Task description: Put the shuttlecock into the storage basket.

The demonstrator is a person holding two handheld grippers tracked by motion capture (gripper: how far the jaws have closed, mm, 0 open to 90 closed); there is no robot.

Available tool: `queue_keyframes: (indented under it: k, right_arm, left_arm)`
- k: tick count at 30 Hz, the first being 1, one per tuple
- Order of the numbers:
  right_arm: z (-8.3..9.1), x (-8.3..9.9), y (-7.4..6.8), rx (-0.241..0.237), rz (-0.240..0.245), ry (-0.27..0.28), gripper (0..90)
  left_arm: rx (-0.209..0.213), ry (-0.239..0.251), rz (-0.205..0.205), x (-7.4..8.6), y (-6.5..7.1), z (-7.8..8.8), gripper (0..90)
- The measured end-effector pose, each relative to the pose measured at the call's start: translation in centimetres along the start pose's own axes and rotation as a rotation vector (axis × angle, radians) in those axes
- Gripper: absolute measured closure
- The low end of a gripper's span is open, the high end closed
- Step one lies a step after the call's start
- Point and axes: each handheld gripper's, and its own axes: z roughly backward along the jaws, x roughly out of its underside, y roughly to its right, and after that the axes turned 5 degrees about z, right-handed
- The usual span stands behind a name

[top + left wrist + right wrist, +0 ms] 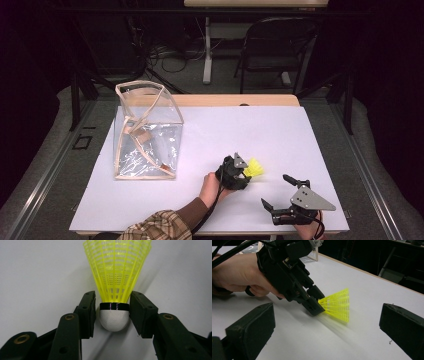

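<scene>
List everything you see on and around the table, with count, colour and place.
shuttlecock: one, yellow skirt with white cork, lying on the table between the left gripper's jaws
bag: one, clear with tan trim, standing at the table's far left
table: one, white top with a wooden far edge
chair: one, dark, on the floor beyond the table
left gripper: one, black, jaws at either side of the cork; a narrow gap shows at the left pad, so a firm grip is not clear
right gripper: one, black, jaws wide open, near the table's right front
hand: holds the left gripper, plaid sleeve behind
</scene>
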Motion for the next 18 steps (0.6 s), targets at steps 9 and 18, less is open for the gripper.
queue_keyframes:
  k: [9, 18]
  right_arm:
    - [0.02, -0.01, 0.0, 0.001, 0.002, -0.001, 0.0]
    - [0.03, -0.01, 0.03, 0.003, 0.005, -0.001, 0.0]
  left_arm:
    - [0.02, 0.009, 0.025, 0.14, -0.32, 0.08, 63.7]
    - [0.031, 0.024, 0.04, 0.13, -0.53, 0.28, 64.4]
